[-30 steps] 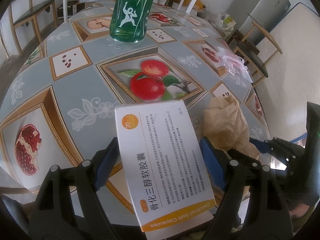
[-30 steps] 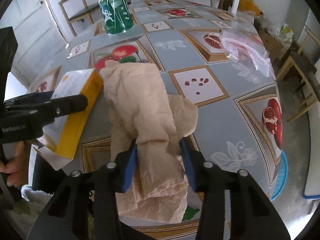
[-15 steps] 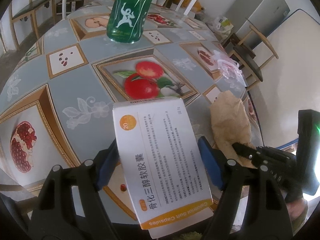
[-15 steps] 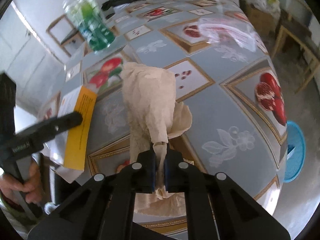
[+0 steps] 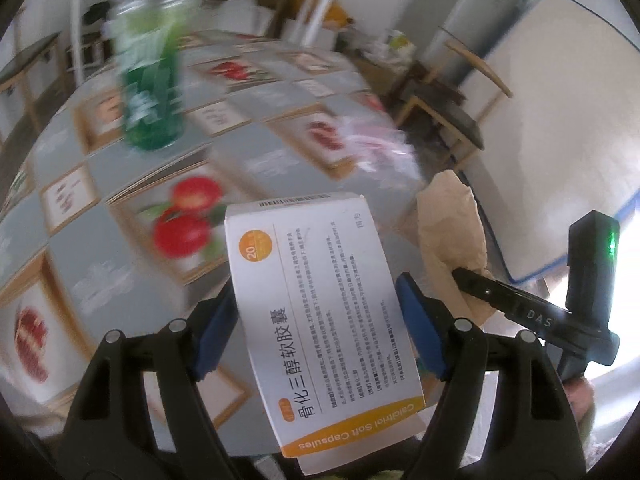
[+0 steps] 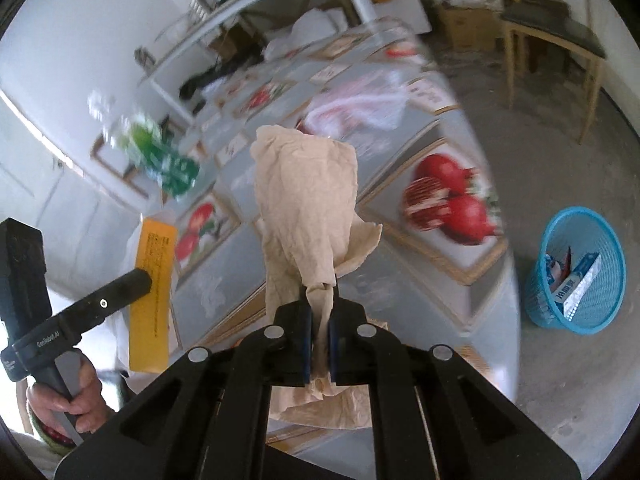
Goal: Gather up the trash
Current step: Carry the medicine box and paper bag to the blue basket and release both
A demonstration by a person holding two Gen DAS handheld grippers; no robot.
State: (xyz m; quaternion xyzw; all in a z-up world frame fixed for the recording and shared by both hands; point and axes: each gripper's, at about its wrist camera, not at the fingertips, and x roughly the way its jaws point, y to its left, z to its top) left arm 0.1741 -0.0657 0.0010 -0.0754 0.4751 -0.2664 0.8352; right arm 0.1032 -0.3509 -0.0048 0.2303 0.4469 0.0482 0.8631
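My left gripper is shut on a white and orange medicine box, its blue pads pressing both long sides, and holds it above the table. In the right wrist view the same box shows edge-on at the left. My right gripper is shut on a crumpled beige paper towel, which hangs lifted off the table; the towel also shows right of the box in the left wrist view. A blue mesh waste basket with cartons inside stands on the floor to the right.
The table has a grey cloth printed with fruit. A green plastic bottle stands at its far side and a pink-white plastic bag lies near the right edge. Wooden chairs and boxes stand beyond. A hand grips the left tool.
My right gripper closed on the paper towel and lifted it off the table, rolling to the right so the blue basket came into view. My left gripper rose with the box.
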